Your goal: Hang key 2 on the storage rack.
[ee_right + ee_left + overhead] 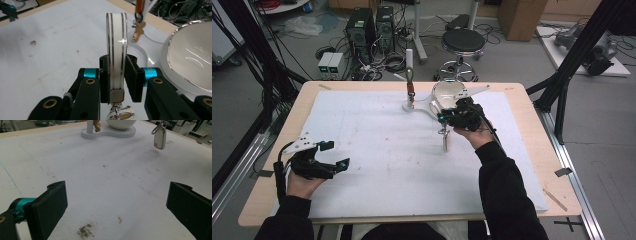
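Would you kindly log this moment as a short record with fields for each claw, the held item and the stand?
left claw: open, holding nothing, low over the white mat at the person's left
right claw: shut on the key fob
key fob: white, flat, gripped edge-on, lifted off the mat, metal clip hanging from it
stand: white post on a flat base, a key hanging from it
bowl: white, beside the post

White striped keyring strap (116, 47) upright, clamped in jaws.

A lab: computer towers (369, 27), tangled cables (392, 62) and black rig frames (569, 65).
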Action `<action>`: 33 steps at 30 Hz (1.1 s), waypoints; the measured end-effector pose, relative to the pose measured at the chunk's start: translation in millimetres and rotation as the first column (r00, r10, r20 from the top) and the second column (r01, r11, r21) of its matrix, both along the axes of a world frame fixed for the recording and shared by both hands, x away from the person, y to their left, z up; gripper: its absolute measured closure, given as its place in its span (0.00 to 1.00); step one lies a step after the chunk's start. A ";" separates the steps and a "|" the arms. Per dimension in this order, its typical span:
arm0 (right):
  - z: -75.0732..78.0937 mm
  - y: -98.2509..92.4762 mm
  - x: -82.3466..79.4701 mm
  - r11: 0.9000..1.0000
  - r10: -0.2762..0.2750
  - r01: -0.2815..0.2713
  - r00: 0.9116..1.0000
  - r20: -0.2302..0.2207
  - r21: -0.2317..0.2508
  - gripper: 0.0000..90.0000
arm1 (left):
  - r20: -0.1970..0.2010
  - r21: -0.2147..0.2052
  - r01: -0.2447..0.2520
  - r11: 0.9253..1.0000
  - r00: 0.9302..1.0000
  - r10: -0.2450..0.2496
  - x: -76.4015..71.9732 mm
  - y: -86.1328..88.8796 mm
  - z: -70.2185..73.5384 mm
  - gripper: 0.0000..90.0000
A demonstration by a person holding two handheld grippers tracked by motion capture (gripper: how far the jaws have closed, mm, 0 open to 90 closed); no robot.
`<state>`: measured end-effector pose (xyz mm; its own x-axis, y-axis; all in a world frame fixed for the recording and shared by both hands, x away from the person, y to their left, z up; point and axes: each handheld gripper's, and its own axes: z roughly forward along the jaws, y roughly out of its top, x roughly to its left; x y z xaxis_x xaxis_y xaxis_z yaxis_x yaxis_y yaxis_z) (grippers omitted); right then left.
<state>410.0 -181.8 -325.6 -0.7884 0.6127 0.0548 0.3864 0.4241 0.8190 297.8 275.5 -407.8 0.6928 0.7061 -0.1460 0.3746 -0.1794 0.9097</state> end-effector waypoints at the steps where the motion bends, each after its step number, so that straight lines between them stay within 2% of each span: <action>1: 0.9 1.7 -0.6 1.000 0.006 -0.006 1.000 0.003 0.003 0.84 | 0.001 0.000 0.000 1.000 1.000 0.000 0.0 0.0 0.0 0.04; 6: 6.0 18.0 -5.6 0.999 0.048 -0.049 0.999 0.011 0.018 0.84 | 0.002 -0.005 -0.007 1.000 1.000 0.007 -0.4 0.9 0.6 0.04; 18: 16.2 61.5 -21.2 0.988 0.151 -0.153 0.987 0.049 0.031 0.84 | 0.002 0.001 -0.001 1.000 1.000 0.001 0.6 -0.6 2.9 0.04; 25: 15.5 77.7 -27.0 0.981 0.187 -0.189 0.981 0.052 0.047 0.84 | 0.006 -0.001 0.004 1.000 1.000 -0.004 2.1 -3.1 7.9 0.04; 33: 14.2 87.8 -30.6 0.975 0.211 -0.214 0.976 0.051 0.054 0.84 | 0.028 0.003 0.033 0.999 0.999 -0.033 7.4 -12.9 23.2 0.04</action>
